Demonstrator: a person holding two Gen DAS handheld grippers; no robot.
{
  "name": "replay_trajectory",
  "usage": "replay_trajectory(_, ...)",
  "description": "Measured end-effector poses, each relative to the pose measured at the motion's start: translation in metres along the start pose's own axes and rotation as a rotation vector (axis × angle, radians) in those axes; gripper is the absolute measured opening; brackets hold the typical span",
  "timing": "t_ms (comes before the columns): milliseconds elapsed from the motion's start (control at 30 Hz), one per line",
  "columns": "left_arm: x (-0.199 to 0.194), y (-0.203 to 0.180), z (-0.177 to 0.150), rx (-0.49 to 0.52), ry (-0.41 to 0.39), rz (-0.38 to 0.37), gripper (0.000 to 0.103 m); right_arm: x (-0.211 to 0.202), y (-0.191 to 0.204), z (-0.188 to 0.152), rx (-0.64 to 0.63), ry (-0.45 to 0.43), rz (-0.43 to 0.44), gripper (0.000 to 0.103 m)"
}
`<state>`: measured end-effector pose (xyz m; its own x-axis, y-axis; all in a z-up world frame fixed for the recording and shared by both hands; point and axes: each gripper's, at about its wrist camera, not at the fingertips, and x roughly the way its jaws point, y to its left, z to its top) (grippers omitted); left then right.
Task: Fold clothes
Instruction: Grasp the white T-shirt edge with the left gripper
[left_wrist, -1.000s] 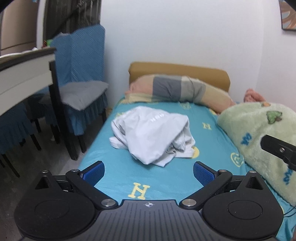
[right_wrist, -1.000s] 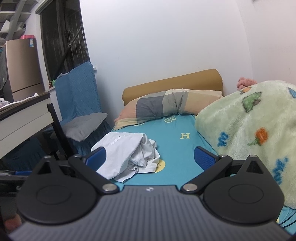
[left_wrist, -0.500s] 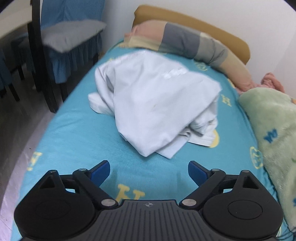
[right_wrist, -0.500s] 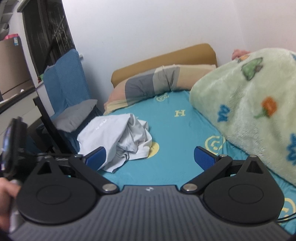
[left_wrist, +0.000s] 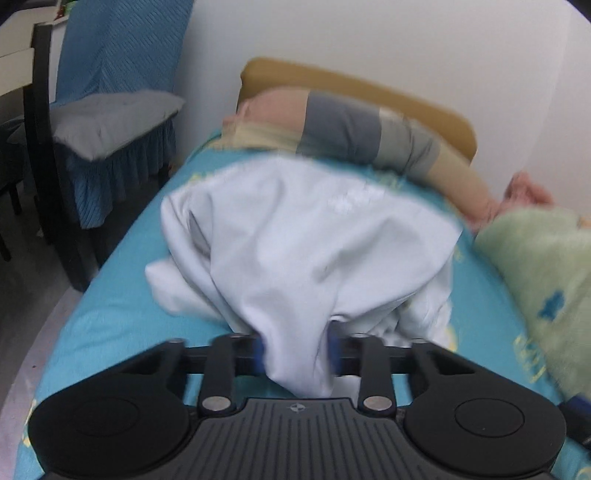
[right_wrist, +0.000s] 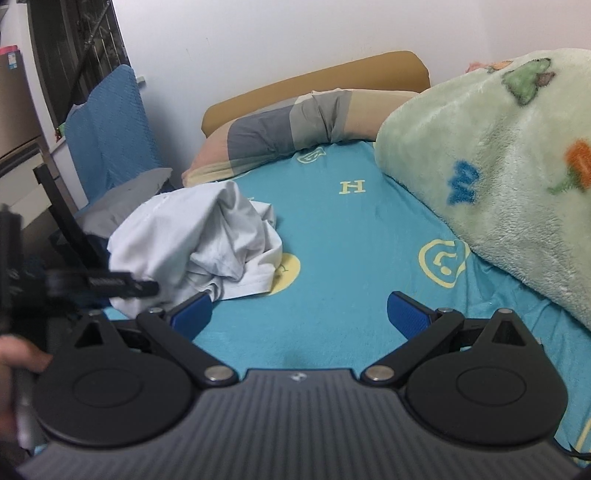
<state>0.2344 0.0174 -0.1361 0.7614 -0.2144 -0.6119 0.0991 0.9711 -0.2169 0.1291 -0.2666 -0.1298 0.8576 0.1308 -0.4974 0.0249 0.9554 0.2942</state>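
Observation:
A crumpled white garment (left_wrist: 306, 243) lies on the turquoise bed sheet (left_wrist: 110, 302). My left gripper (left_wrist: 297, 350) is shut on the garment's near edge, with cloth bunched between its blue pads. In the right wrist view the garment (right_wrist: 195, 243) sits at the left on the sheet (right_wrist: 351, 258). My right gripper (right_wrist: 299, 314) is open and empty, low over the sheet to the right of the garment. The left gripper (right_wrist: 110, 284) shows there at the garment's left side.
A striped pillow (left_wrist: 354, 133) and a tan headboard (left_wrist: 369, 92) lie at the far end. A green fleece blanket (right_wrist: 498, 166) fills the bed's right side. A blue-covered chair (left_wrist: 110, 122) stands left of the bed, beside a table edge (left_wrist: 18, 66).
My left gripper moved forward to the garment and closed on its near edge. My right gripper moved lower and closer over the sheet and stayed open.

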Motion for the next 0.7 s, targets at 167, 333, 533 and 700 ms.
replay_trajectory(167, -0.055, -0.013, 0.016, 0.011, -0.125, -0.083, 0.008, -0.011, 0.001, 0.003, -0.02, -0.074, -0.013, 0.103)
replay_trajectory(333, -0.114, -0.029, 0.027, 0.023, -0.226, -0.166, 0.007, -0.031, 0.01, 0.006, -0.056, -0.143, -0.014, 0.103)
replay_trajectory(533, -0.186, -0.039, 0.02, 0.036, -0.295, -0.235, 0.007, -0.057, 0.02, 0.007, -0.086, -0.207, -0.006, 0.103)
replay_trajectory(700, -0.235, -0.039, 0.013, 0.034, -0.34, -0.305, 0.007, -0.064, 0.027, 0.004, -0.085, -0.204, 0.02, 0.103)
